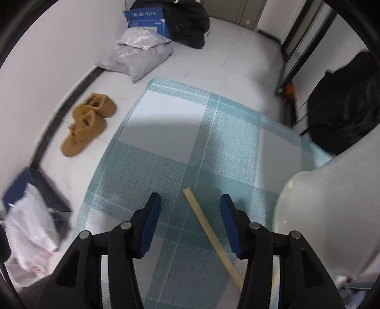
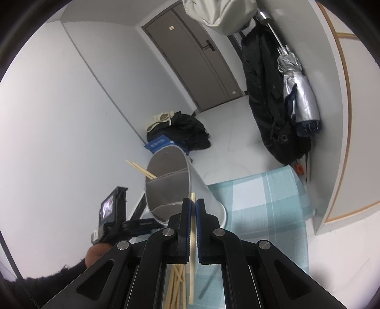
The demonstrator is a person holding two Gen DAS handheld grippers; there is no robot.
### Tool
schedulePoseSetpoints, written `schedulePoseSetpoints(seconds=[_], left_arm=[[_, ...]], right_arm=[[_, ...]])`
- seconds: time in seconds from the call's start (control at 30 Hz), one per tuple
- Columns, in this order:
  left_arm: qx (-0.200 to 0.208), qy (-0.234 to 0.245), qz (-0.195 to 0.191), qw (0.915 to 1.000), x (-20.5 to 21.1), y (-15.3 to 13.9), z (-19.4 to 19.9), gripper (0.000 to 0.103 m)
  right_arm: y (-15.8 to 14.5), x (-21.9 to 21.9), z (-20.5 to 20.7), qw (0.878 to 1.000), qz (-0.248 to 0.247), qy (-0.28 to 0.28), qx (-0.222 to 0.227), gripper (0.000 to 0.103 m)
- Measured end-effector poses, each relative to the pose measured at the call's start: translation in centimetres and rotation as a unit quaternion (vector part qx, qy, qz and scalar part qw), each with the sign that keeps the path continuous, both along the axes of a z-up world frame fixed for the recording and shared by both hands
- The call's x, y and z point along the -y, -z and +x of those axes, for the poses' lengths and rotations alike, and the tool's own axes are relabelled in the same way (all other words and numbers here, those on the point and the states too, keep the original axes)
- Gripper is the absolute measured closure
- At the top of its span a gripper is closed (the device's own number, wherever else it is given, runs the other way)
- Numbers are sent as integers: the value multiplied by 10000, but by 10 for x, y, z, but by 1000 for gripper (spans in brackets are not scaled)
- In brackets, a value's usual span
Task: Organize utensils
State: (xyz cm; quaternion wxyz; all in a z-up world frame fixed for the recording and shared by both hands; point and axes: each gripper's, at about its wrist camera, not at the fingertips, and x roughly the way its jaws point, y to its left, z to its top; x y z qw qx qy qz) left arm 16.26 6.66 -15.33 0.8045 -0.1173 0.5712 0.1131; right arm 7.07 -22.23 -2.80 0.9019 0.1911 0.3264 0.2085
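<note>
From the left wrist view, the left gripper (image 1: pixel 190 202) hangs over a teal-and-white checked cloth (image 1: pixel 166 133) with its blue-padded fingers (image 1: pixel 152 221) spread wide and nothing between them. A single wooden chopstick (image 1: pixel 209 233) lies flat on the cloth, running diagonally beneath the gap and passing under the right-hand finger. A white utensil holder (image 1: pixel 304 209) bulges into the right edge of the view. On the floor to the left sit a pair of tan slippers (image 1: pixel 87 123), grey plastic bags (image 1: pixel 140 57) and a blue box (image 1: pixel 144 17) against the wall.

From the right wrist view, the right gripper (image 2: pixel 193 204) is clamped on a chopstick (image 2: pixel 192 249), which stands upright between the pads with its tip just above them. Straight ahead is the holder (image 2: pixel 168 185), tilted with its divided mouth facing the camera; two chopsticks (image 2: pixel 140 169) stick out of its upper-left compartment. More loose chopsticks (image 2: pixel 174 282) lie on the cloth (image 2: pixel 261 202) below the gripper. The other handheld unit (image 2: pixel 111 209) shows at left.
</note>
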Motion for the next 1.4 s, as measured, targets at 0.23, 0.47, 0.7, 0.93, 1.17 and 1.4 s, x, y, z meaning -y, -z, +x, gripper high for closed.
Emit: schedulePoseSetpoints(seconds=[0.23,0.47,0.7,0.93,1.17,1.4], left_arm=[[-109,-227,-22,9997,1,2,3,101],[334,-260,-511,9978,-2,-12,-10,101],[1524,159,-759,9853,10,-67,-55,101],[2485,651,-897,9623,31,-112,-102,101],[2957,892,-1198,9435,36,-147,-115,101],[3717,1085,-1175,9145,46,-205,-105,101]], right_arm=[[3,3,-5,10000,-16,7,-9,100],[0,-1,-9,9999,-72,-1,88,100],[-8,-11,-16,9994,-160,-89,288,100],[-11,-31,-27,9976,-391,-269,495,100],[-27,-46,-32,9967,-375,-356,621,100],[-73,-49,-23,9952,-348,-381,830,100]])
